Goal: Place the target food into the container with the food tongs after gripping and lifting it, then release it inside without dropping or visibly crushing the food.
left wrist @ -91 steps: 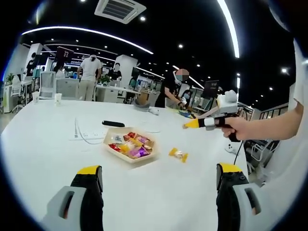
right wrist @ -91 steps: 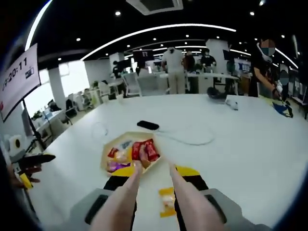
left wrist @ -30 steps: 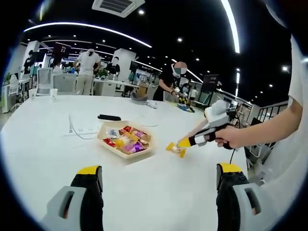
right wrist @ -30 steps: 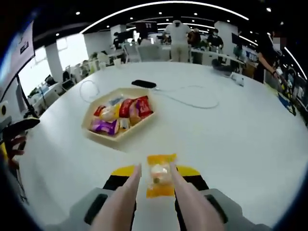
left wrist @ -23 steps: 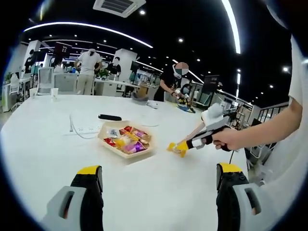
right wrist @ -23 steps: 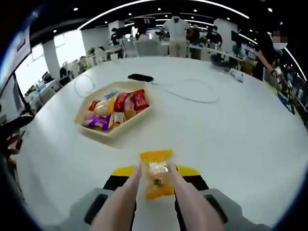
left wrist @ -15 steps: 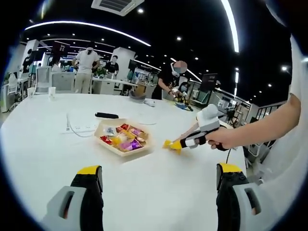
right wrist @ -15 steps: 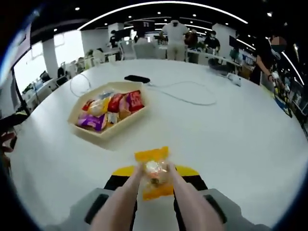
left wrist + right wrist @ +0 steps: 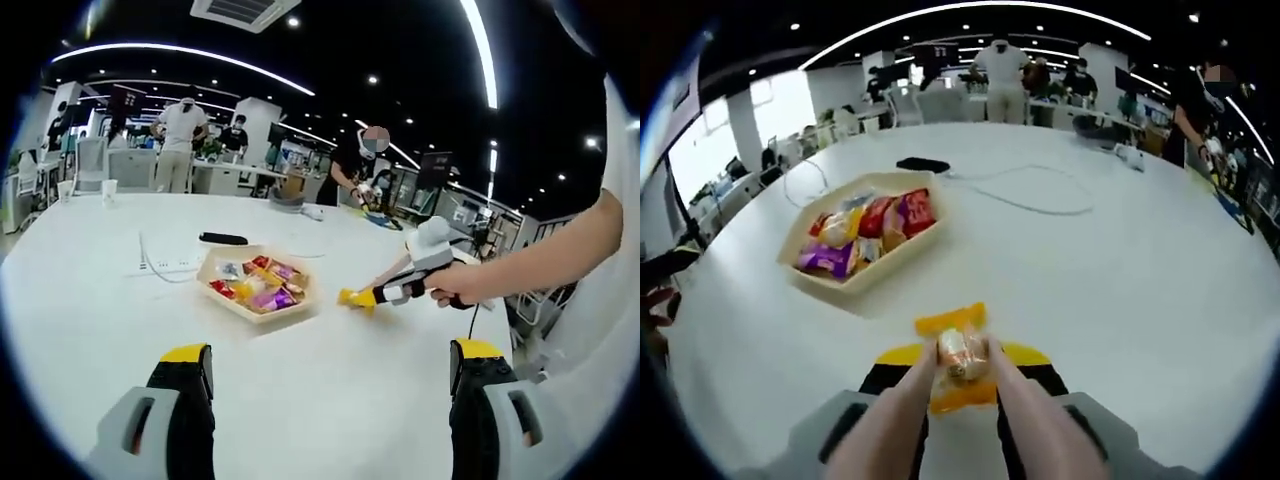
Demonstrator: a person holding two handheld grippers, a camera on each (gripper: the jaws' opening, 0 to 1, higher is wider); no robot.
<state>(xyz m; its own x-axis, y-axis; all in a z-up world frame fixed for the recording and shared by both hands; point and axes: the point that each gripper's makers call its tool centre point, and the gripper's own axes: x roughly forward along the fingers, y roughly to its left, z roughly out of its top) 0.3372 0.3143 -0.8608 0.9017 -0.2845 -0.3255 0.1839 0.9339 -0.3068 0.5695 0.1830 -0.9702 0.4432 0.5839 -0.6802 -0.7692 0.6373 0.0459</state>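
My right gripper is shut on a pair of beige food tongs. The tong tips pinch an orange-wrapped snack low over the white table; whether it touches the surface I cannot tell. A beige hexagonal tray of wrapped snacks lies ahead and to the left. In the left gripper view, the right gripper holds the snack just right of the tray. My left gripper hangs open over bare table, nothing between its jaws.
A black phone and a white cable lie beyond the tray. A white power strip sits to the tray's left. Several people stand at desks behind the table. Bare table lies all around the tray.
The right gripper came down from over the tray to the snack. The tong tips closed onto it and have carried it a little towards the tray. The left gripper stayed open.
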